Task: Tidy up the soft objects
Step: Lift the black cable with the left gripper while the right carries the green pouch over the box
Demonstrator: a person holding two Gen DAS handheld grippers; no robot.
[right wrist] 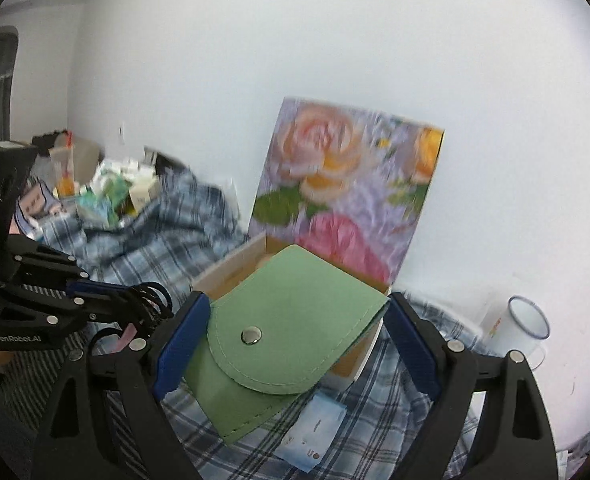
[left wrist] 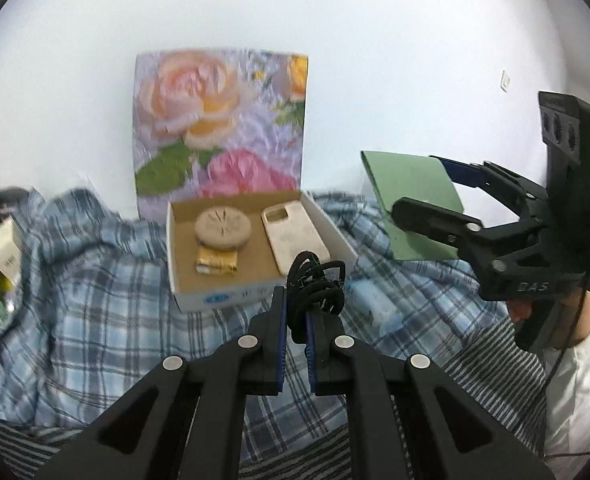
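My left gripper (left wrist: pixel 295 320) is shut on a bunch of black hair ties (left wrist: pixel 315 284), held just in front of the open cardboard box (left wrist: pixel 199 300). In the box lie a round beige pad (left wrist: pixel 223 227), a gold packet (left wrist: pixel 216 263) and a cream phone case (left wrist: pixel 293 236). My right gripper (right wrist: pixel 295 344) is shut on a green snap pouch (right wrist: pixel 287 344), held above the box's near right corner (right wrist: pixel 347 368). In the left wrist view the right gripper (left wrist: pixel 423 196) with the pouch (left wrist: pixel 411 196) hangs right of the box. The left gripper (right wrist: pixel 143 304) shows in the right wrist view with the hair ties (right wrist: pixel 151 300).
A blue plaid cloth (left wrist: pixel 75 280) covers the bed. A floral board (left wrist: pixel 219 128) leans on the white wall behind the box. Clutter of packages (right wrist: pixel 111 192) lies far left. A clear cup (right wrist: pixel 523 328) stands right. A blue-white packet (right wrist: pixel 315 436) lies on the cloth.
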